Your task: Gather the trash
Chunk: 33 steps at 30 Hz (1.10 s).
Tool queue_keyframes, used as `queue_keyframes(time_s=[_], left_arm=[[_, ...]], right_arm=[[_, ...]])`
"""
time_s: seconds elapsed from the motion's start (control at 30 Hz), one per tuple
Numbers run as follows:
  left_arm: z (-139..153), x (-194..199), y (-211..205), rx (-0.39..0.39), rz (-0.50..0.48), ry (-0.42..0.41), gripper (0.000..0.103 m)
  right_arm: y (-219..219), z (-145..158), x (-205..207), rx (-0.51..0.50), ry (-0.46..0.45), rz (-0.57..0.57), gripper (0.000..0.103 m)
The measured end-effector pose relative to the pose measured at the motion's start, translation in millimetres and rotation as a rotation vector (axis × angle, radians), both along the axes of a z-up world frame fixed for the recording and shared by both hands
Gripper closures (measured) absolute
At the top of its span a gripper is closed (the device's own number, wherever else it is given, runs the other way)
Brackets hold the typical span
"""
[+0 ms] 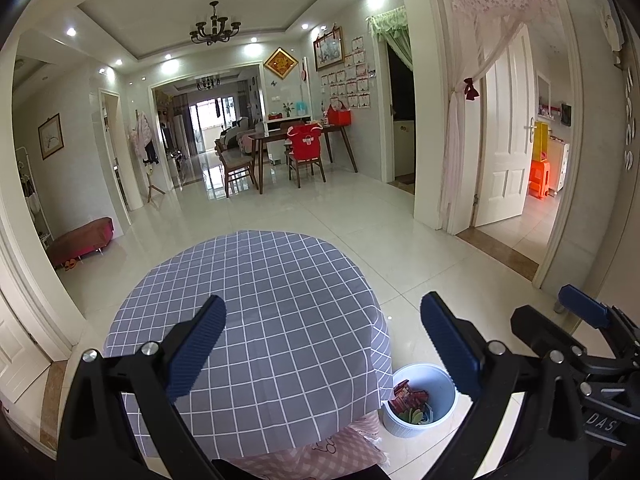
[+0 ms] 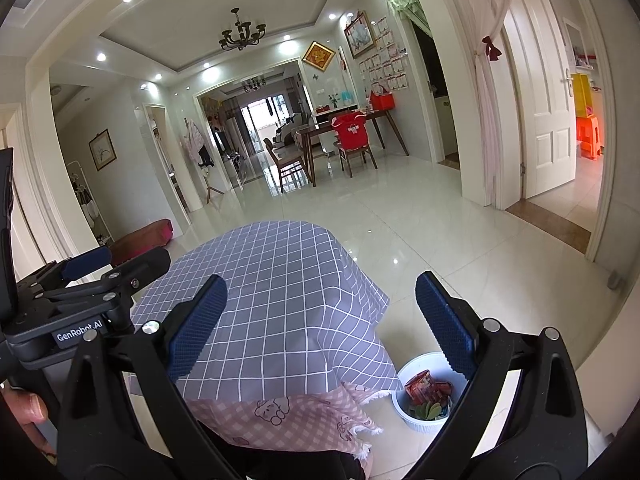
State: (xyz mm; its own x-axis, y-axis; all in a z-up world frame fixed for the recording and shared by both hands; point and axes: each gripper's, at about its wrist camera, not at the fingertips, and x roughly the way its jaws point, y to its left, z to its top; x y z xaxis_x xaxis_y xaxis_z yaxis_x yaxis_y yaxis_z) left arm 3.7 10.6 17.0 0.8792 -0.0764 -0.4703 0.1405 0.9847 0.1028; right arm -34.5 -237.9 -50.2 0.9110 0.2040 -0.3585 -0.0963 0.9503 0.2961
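Left tool (image 1: 322, 344): hovering at the lower middle of the left wrist view, blue pads spread wide apart, gripping nothing.
Right tool (image 2: 320, 326): doing the same in its own view — fingers wide apart, nothing between them; it is also peeking in at the right edge of the left view.
Desk (image 1: 256, 280): sitting in the lower centre under a grey checked cloth, a pink bear-print cloth (image 2: 280, 412) hanging out beneath it at the bottom; no trash is showing on the top.
Bin (image 1: 444, 384): standing on the floor at the lower right, just beside the desk's draped edge.
Trash (image 2: 424, 390): lying inside the bin — red wrappers with some green scraps below them.
Step in hand: looking like the tail end of the job, or a pause between pieces, since both tools are idling above the desk with nothing held.
Next move: calling for a scan of the desk and floor for leftover litter; failing that, nothing is waiting to be picked.
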Motion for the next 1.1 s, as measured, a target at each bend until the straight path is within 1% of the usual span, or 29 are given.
queue_keyframes(time_s=[1.1], left_arm=[[-3.4,8.2,-1.1,0.011,-0.004,0.009,0.007]], right_arm=[[0.1,-5.8,1.6,0.004,0.003,-0.012,0.01]])
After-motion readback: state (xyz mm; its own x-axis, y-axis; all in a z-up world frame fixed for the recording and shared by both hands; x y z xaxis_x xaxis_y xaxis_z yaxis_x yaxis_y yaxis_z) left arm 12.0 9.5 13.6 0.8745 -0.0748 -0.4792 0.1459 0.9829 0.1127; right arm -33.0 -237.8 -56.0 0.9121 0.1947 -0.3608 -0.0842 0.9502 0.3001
